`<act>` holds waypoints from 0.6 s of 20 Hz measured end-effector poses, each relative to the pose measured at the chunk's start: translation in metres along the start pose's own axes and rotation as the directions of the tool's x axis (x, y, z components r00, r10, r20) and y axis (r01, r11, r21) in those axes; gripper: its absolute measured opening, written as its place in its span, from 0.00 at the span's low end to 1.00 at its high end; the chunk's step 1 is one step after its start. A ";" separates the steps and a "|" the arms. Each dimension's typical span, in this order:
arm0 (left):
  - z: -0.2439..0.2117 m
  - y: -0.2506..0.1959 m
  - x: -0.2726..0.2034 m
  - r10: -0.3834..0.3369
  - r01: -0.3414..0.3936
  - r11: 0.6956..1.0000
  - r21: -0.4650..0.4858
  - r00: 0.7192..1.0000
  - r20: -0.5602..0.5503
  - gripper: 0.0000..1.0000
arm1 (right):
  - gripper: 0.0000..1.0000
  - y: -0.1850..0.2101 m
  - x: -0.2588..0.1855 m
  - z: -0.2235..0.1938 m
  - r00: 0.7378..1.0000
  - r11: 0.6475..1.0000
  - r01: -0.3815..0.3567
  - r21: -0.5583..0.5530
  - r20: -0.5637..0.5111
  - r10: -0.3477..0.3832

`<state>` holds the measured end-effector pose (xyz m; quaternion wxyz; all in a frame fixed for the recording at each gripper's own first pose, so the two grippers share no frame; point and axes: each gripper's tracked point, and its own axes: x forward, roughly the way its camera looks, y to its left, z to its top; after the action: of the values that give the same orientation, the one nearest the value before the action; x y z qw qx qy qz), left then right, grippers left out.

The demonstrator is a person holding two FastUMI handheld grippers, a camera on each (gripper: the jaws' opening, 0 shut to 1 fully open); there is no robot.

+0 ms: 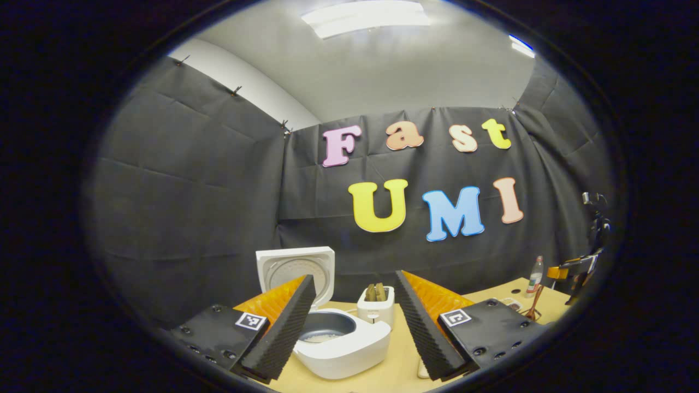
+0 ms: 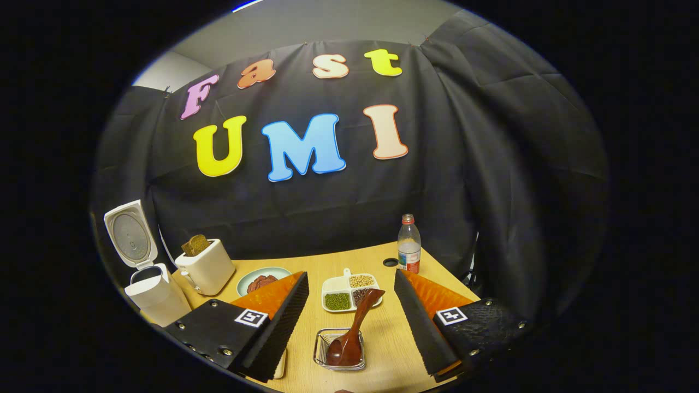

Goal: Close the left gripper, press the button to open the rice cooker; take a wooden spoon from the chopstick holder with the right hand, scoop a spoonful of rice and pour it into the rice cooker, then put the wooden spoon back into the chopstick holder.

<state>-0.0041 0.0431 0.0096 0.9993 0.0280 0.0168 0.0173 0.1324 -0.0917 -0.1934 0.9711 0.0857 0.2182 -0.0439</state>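
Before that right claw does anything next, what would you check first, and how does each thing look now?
1. Cooker lid up: ok.
2. Pot reachable, something pale at its bottom: ok.
3. Spoon in wire holder, leaning, handle toward the divided dish: ok.
4. Right gripper open, spoon between but untouched: ok.
5. Left gripper open, holding nothing: ok.
6. Rice already scooped and poured: cannot tell.

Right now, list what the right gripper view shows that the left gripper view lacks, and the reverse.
Right gripper view: a divided dish of grains and a plate with brown food. Left gripper view: the cooker's inner pot with some rice in it. Both: the open rice cooker, toaster, water bottle, and wooden spoon standing in the wire holder.
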 end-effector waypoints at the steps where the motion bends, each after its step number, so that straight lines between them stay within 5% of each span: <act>1: 0.000 0.002 -0.003 0.011 -0.011 1.000 0.006 1.000 -0.002 0.99 | 0.96 -0.001 0.006 -0.007 1.000 1.000 -0.001 0.004 -0.020 0.001; 12: -0.007 0.013 -0.029 0.075 -0.073 0.996 0.050 0.997 -0.036 1.00 | 0.96 -0.013 0.067 -0.084 0.967 0.997 -0.002 0.074 -0.255 0.021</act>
<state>-0.0335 0.0549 0.0045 0.9965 0.0525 0.0350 0.0543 0.1566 -0.0923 -0.2990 0.9313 0.1273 0.3394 -0.0349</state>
